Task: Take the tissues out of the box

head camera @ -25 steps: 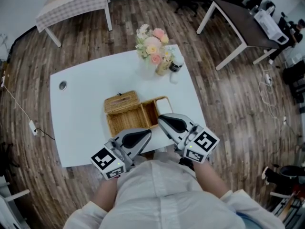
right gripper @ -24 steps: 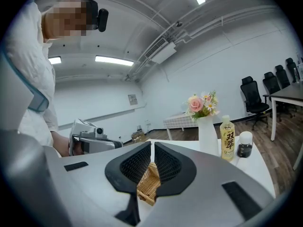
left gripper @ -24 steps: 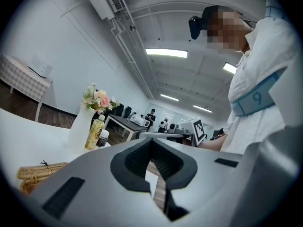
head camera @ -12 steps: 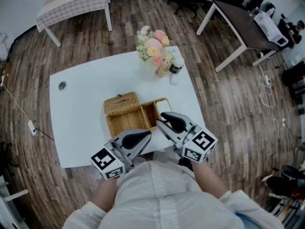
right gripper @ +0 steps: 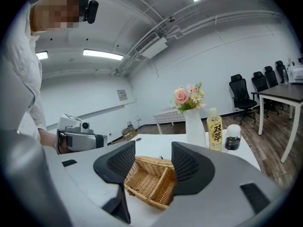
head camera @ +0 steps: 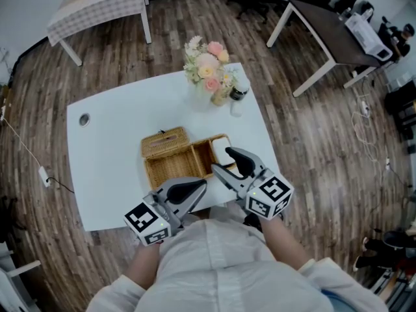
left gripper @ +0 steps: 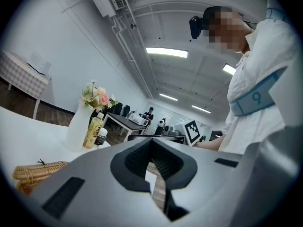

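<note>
Opening the right gripper (head camera: 221,159) wide and empty while lowering it above the white table (head camera: 110,168) toward the open woven wicker box (head camera: 170,164), readying a pinch, keeping the left gripper (head camera: 201,184) closed on nothing, barely making out the white tissues (head camera: 220,151) in its right compartment beneath the jaws.

left tool (head camera: 200,186): jaws together | right tool (head camera: 226,160): jaws just opening, empty

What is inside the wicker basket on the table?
The basket has a divider; its larger section shows bare wicker. Something white shows in the smaller section, partly covered by the right fingers.
</note>
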Action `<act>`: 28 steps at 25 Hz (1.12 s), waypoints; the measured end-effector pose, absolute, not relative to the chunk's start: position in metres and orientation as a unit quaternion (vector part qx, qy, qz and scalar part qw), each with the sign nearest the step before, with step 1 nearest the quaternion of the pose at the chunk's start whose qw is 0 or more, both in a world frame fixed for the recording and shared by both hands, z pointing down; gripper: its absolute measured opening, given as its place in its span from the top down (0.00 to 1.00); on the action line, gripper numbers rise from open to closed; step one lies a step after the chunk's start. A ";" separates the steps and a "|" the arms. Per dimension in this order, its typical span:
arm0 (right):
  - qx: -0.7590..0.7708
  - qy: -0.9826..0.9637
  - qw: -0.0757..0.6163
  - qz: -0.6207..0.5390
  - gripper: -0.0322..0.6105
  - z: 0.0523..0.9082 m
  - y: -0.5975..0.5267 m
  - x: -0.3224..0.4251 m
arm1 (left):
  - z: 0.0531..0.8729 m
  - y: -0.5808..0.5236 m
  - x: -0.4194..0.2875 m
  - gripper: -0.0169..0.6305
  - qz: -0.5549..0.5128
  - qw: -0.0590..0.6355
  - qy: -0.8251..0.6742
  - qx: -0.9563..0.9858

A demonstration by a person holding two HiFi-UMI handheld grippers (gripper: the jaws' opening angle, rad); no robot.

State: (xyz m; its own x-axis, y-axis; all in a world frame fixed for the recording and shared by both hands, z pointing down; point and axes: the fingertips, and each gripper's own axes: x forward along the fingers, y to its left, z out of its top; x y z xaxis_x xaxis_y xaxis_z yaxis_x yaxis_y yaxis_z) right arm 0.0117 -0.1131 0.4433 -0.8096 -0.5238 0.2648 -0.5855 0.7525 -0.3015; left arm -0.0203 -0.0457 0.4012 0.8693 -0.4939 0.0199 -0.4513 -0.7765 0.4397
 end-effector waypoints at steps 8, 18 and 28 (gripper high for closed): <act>0.329 -0.919 0.103 0.190 0.56 0.458 -0.124 0.023 | 0.402 -0.048 -0.019 0.97 -0.043 0.225 -0.249 0.941; 0.354 -0.903 0.134 0.204 0.54 0.488 -0.134 0.033 | 0.407 -0.047 -0.017 0.97 -0.034 0.227 -0.243 0.942; 0.382 -0.877 0.198 0.215 0.52 0.528 -0.146 0.042 | 0.410 -0.049 -0.018 0.97 -0.031 0.230 -0.243 0.942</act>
State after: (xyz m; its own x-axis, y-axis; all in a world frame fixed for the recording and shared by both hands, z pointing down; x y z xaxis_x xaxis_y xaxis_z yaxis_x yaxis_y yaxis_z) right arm 0.0420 -0.1462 0.5279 -0.6289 -0.5853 0.5117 -0.7556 0.6153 -0.2248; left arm -0.0179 -0.0495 0.4101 0.8804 -0.4712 0.0527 -0.4425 -0.7768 0.4481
